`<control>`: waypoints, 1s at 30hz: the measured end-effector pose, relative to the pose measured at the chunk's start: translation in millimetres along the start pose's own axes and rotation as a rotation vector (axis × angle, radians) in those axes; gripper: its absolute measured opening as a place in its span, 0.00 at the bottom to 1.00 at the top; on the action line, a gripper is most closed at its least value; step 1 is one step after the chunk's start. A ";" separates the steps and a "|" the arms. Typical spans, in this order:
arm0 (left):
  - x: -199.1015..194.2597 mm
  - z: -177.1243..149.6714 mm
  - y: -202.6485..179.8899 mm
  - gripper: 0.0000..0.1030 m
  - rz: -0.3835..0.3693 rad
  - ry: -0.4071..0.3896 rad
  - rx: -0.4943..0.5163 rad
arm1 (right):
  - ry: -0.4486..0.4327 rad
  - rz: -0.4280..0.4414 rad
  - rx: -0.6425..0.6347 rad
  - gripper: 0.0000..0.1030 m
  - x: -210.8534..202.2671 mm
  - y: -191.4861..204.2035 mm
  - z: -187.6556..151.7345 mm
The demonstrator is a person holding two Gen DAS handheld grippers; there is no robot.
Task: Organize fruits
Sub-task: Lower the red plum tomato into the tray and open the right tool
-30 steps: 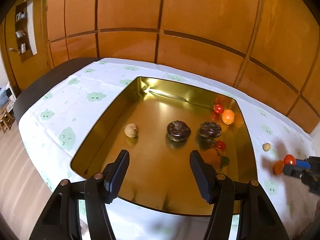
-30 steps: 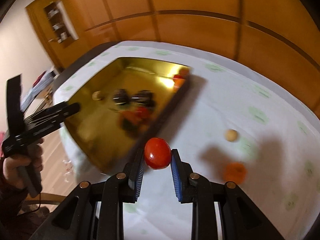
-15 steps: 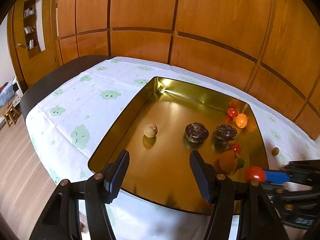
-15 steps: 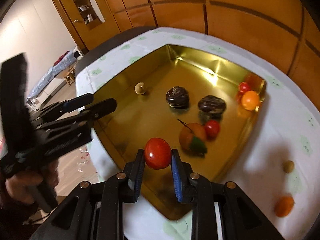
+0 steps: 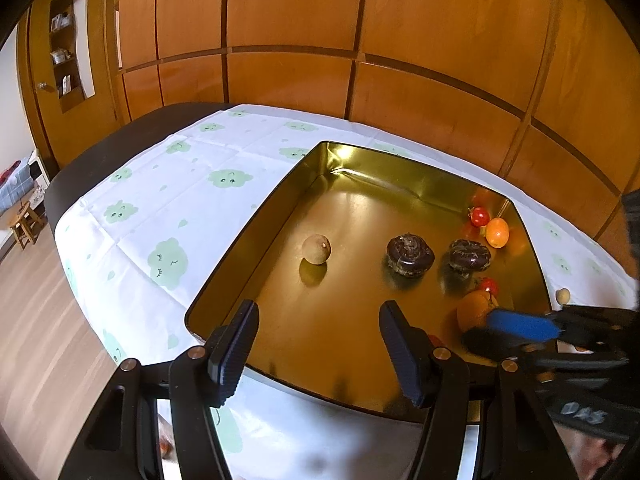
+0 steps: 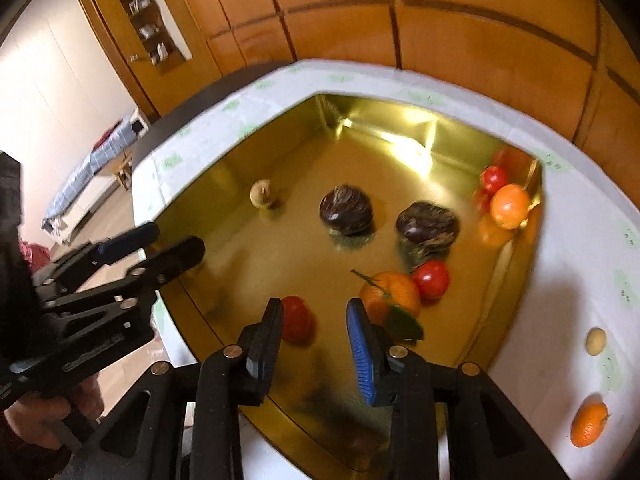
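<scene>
- Left wrist: left gripper over near rim of gold tray; bare floor ahead; jaws half spread, empty.
- Right wrist: right gripper above tray's near end; jaws just opening, parted; red tomato against left finger, clear of the right.

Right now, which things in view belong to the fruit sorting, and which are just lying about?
Job:
- gold tray
- red tomato between the right gripper pads, jaws just opening
- leafy orange
- two dark fruits
- loose orange and small tan fruit on the cloth

Lying about:
- wooden stool
- wall shelf
</scene>
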State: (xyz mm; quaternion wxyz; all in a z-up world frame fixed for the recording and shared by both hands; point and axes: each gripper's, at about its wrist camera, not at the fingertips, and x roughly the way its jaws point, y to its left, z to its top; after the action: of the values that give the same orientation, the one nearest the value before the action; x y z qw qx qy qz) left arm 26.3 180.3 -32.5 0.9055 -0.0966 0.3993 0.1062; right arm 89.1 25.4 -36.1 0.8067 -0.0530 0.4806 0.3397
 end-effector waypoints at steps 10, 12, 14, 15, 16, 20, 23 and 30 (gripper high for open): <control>-7.4 3.7 -3.5 0.61 0.000 -0.020 0.007 | -0.128 -0.118 0.054 0.32 -61.5 -34.8 -22.0; -8.8 3.6 -6.8 0.62 -0.005 -0.022 0.017 | -0.135 -0.132 0.066 0.32 -69.4 -42.5 -26.0; -9.9 3.6 -10.3 0.61 -0.011 -0.022 0.024 | -0.138 -0.156 0.083 0.32 -78.0 -53.4 -33.3; -10.7 3.5 -13.0 0.61 -0.016 -0.023 0.030 | -0.139 -0.164 0.091 0.32 -80.6 -56.2 -35.5; -11.4 3.4 -15.2 0.61 -0.018 -0.025 0.037 | -0.139 -0.173 0.103 0.32 -84.2 -61.8 -38.9; -16.0 3.3 -26.6 0.62 -0.035 -0.032 0.073 | -0.131 -0.209 0.129 0.32 -95.5 -80.9 -51.8; -18.9 1.8 -37.1 0.61 -0.051 -0.034 0.104 | -0.128 -0.227 0.147 0.32 -103.5 -93.7 -59.0; -24.6 -4.3 -62.4 0.61 -0.088 -0.030 0.167 | -0.125 -0.264 0.172 0.32 -120.2 -115.3 -70.9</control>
State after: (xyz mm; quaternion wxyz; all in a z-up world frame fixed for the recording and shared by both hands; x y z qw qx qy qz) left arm 24.0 116.5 -11.5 0.9200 -0.0367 0.3887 0.0343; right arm 68.8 -151.6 -4.1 0.8742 -0.0252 0.4457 0.1912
